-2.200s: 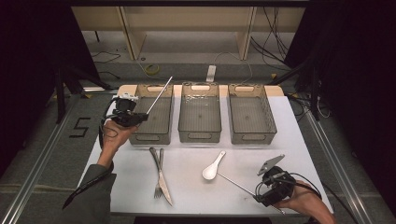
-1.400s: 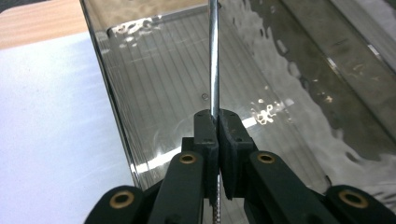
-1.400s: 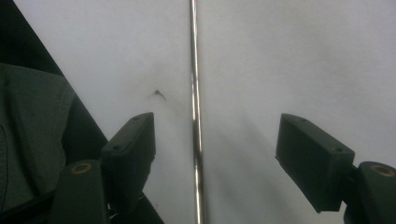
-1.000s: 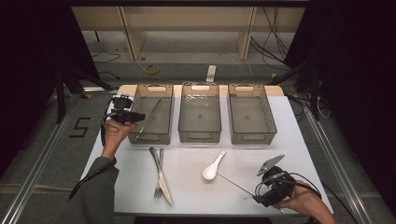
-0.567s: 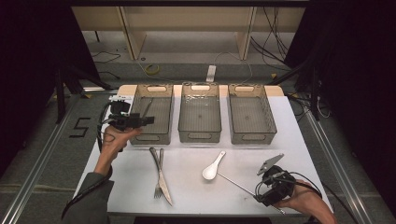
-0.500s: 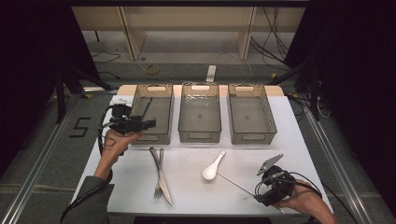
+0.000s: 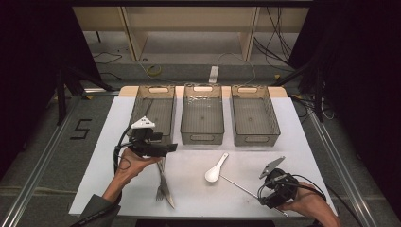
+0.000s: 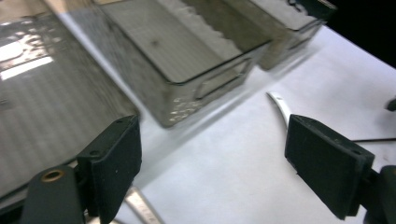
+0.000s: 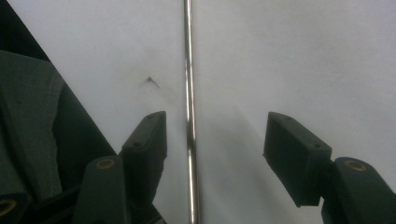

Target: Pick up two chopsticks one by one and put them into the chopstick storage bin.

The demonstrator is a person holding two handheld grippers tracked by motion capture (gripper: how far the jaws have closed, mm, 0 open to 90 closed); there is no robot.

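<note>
Three clear bins stand in a row beyond the left gripper (image 7: 171, 148): the left bin (image 7: 153, 113) holds a thin metal rod, the middle bin (image 7: 202, 115) and right bin (image 7: 252, 116) look empty. The left gripper's jaws have just opened wide, holding nothing, with a fork (image 7: 161, 182) and knife (image 7: 166, 191) just below and a white spoon (image 7: 215, 169) to its right. The right gripper (image 9: 212, 140), jaws closing but apart, straddles a chopstick (image 9: 188, 93) on the white table (image 7: 108, 142) without pressing it; a "5" (image 7: 80, 128) marks the floor.

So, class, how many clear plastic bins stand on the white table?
3, in a row along the far edge: left bin, middle bin, right bin. None seems hidden.
</note>
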